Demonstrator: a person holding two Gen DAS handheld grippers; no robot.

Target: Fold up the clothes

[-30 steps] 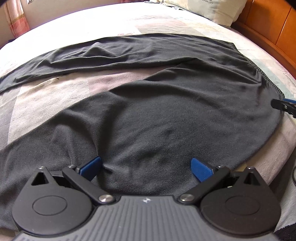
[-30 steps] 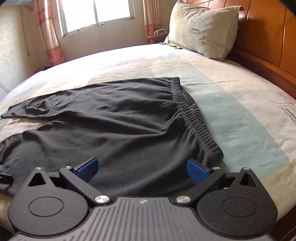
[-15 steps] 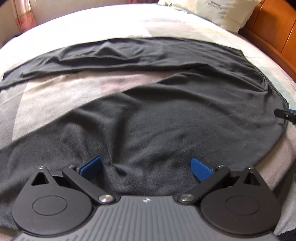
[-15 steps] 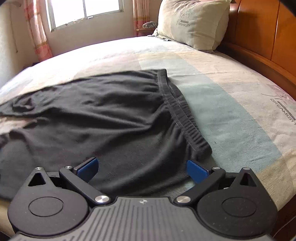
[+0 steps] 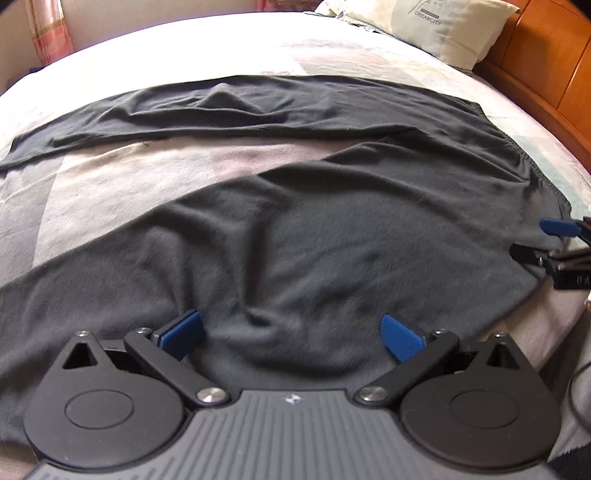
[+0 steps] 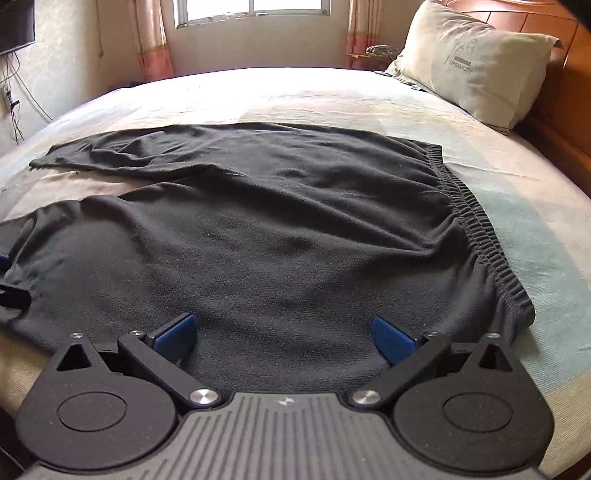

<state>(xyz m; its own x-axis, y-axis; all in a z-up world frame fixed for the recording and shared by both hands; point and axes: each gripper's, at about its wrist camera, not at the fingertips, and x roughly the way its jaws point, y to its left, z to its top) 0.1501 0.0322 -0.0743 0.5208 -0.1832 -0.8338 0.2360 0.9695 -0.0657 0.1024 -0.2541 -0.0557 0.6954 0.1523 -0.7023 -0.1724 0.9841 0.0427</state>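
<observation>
On bed [image 6: 498, 155], spread black trousers [image 6: 280, 229]

The trousers [image 6: 280, 229] lie spread flat on the bed [image 6: 517, 206], waistband [image 6: 476, 221] toward the right and both legs running off to the left, the far leg [image 5: 229, 110] lying apart from the near one. A pillow [image 6: 476, 62] leans against the headboard [image 6: 554, 110] at the far right, and a window [image 6: 251, 7] stands behind the bed. The left hand-held gripper [image 5: 291, 334] sits at the near edge over the near leg, the right hand-held gripper [image 6: 282, 332] at the near edge close to the waistband.
</observation>
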